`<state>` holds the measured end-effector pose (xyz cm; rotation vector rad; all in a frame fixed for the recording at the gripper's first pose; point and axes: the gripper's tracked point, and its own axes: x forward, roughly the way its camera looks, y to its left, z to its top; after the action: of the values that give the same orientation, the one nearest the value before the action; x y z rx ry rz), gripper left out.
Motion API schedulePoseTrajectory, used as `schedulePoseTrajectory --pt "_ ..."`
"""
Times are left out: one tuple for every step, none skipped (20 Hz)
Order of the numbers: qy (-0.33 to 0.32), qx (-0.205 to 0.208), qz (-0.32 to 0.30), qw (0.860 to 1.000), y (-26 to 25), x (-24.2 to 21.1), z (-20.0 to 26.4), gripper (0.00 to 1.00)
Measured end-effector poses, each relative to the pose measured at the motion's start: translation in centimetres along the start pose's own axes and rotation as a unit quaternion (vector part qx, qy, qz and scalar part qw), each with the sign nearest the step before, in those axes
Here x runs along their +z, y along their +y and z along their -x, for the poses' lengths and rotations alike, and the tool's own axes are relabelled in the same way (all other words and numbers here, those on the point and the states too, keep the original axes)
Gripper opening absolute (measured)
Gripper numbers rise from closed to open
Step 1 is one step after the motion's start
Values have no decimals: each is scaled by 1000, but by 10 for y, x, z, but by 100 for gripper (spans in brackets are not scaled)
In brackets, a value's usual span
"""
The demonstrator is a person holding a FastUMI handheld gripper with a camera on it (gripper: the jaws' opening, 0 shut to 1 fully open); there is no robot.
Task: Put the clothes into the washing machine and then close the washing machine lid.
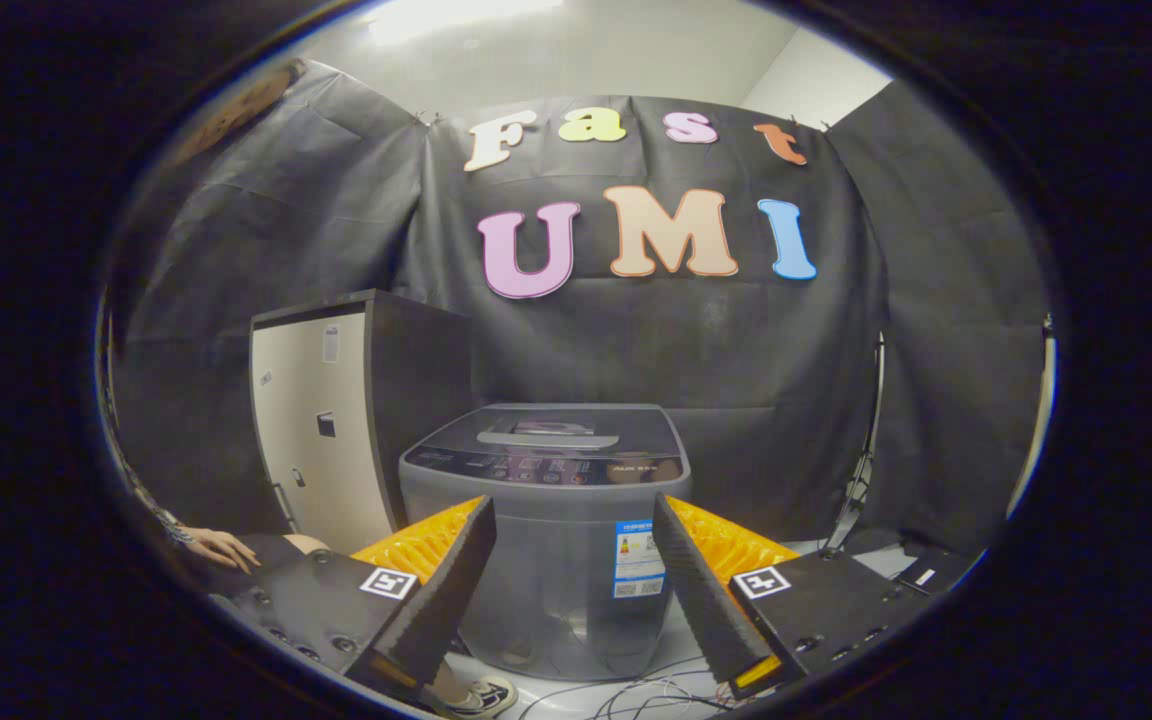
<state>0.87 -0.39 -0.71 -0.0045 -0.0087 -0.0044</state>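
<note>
The gripper [571,520] is spread wide, its two fingers well apart with nothing held between them. Straight ahead and beyond the fingertips stands the washing machine [548,560], a grey top-loading tub on the pale floor [681,640]; its body shows in the gap between the fingers. The fingers do not touch it.

The washing machine lid [554,432] lies flat and closed on top, dark and glossy, with a lighter handle near its front edge. Just in front of the lid runs the control panel [546,468], a dark strip with small markings too fine to make out. A sticker label [636,558] sits on the machine's front wall, close to the right finger's tip.

No clothes can be made out from here.

To the left of the washing machine, just beside it, stands a tall cabinet [316,430] with a cream door and dark sides. Lower left, beside the left finger, a person's hand [226,548] rests on a dark lap, and a shoe [481,695] shows on the floor under that finger. Loose cables [636,695] trail across the floor in front of the machine.
</note>
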Motion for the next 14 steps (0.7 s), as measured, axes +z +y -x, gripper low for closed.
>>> schedulePoseTrajectory --pt "0 0 0 1000 0 0 -1 99" --pt "0 0 0 1000 0 0 0 99" --pt "-1 0 0 1000 0 1 0 99" --pt "-1 0 0 1000 0 0 0 99" --pt "0 0 0 1000 0 0 0 99" --pt "0 0 0 1000 0 0 -1 99" --pt "-1 0 0 1000 0 1 -1 99" --pt "-1 0 0 1000 0 0 0 99" --pt "-1 0 0 1000 0 0 0 99" --pt "0 0 0 1000 0 0 0 99" --pt "0 0 0 1000 0 0 -1 99" --pt "0 0 0 1000 0 0 -2 99" --pt "0 0 0 1000 -1 1 -2 99" --pt "0 0 0 1000 0 0 -2 99"
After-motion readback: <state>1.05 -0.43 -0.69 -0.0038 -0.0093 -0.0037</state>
